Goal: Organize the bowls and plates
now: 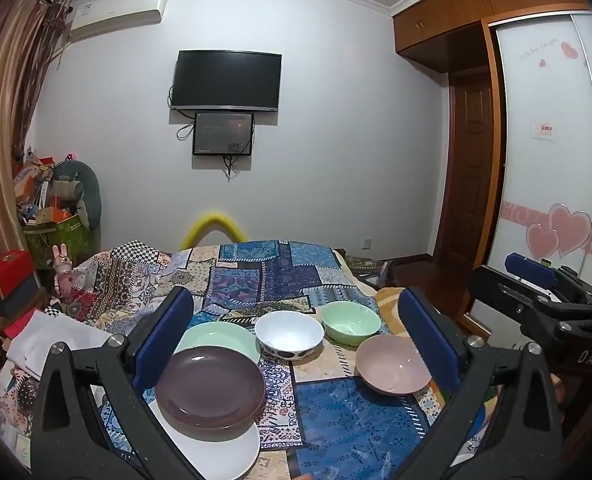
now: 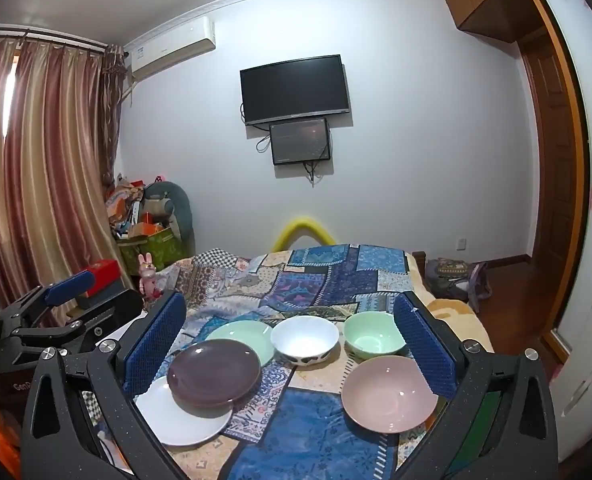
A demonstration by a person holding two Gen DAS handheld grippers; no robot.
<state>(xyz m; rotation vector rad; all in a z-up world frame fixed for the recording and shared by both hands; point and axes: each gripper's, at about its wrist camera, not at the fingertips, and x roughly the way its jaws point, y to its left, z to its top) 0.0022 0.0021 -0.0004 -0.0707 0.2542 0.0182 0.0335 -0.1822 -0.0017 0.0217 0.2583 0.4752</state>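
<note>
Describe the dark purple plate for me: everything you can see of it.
The dark purple plate is round and shallow with a smooth, faintly glossy surface, ceramic or melamine by its look, and empty. It lies face up, overlapping the far part of the white plate beneath it. Its far rim overlaps the green plate in view; contact there is unclear. All sit on the patchwork cloth. Neither claw touches it.

Left gripper (image 1: 296, 344) and right gripper (image 2: 289, 344): jaws wide apart.

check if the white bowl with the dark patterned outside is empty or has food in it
Empty: the white bowl with dark patterned outside stands upright and its inside shows only bare white.
</note>
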